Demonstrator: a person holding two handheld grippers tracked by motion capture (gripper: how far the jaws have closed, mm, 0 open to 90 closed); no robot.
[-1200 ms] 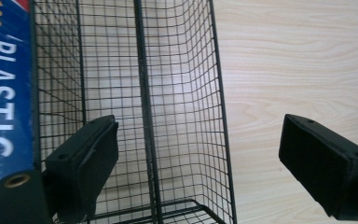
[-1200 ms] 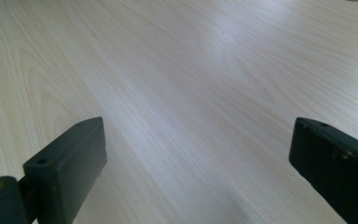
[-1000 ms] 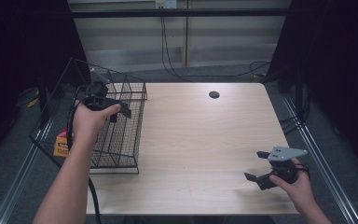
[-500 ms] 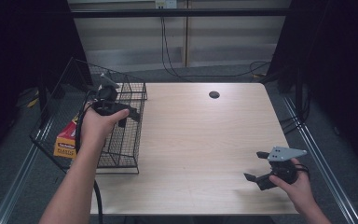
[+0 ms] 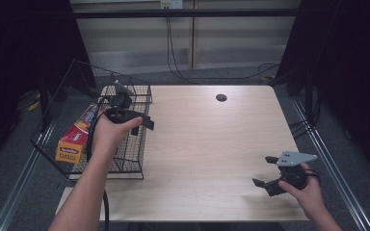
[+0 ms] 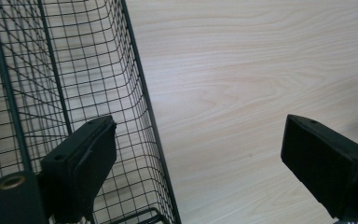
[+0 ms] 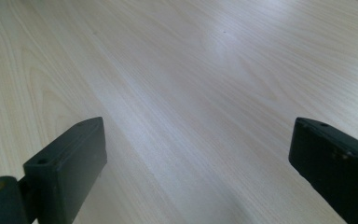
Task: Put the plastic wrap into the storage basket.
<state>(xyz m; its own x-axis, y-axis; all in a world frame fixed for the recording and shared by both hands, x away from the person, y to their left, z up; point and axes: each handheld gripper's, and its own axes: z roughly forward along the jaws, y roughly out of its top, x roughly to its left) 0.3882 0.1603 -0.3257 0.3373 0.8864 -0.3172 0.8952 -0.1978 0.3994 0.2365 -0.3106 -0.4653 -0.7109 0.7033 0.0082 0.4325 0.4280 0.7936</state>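
A black wire basket (image 5: 53,144) stands at the table's left edge and overhangs it. A long orange and yellow box (image 5: 74,137) lies inside, along its left side. A person's left hand holds my left gripper (image 5: 142,120) above the basket's right wall (image 6: 140,93), and the jaws straddle that wall from above. This left gripper (image 6: 200,135) is open, with nothing between the pads. My right gripper (image 5: 264,171) rests low at the table's front right corner, held in the right hand. The right gripper (image 7: 196,135) is open over bare wood.
The light wooden table (image 5: 207,144) has a round dark hole (image 5: 221,97) near its far edge. Metal rails run along both sides of the table. Cables hang against the back wall.
The left hand has carried its gripper to the right, from over the basket's inside to over its right wall. The box shows more fully. The right gripper has stayed put.
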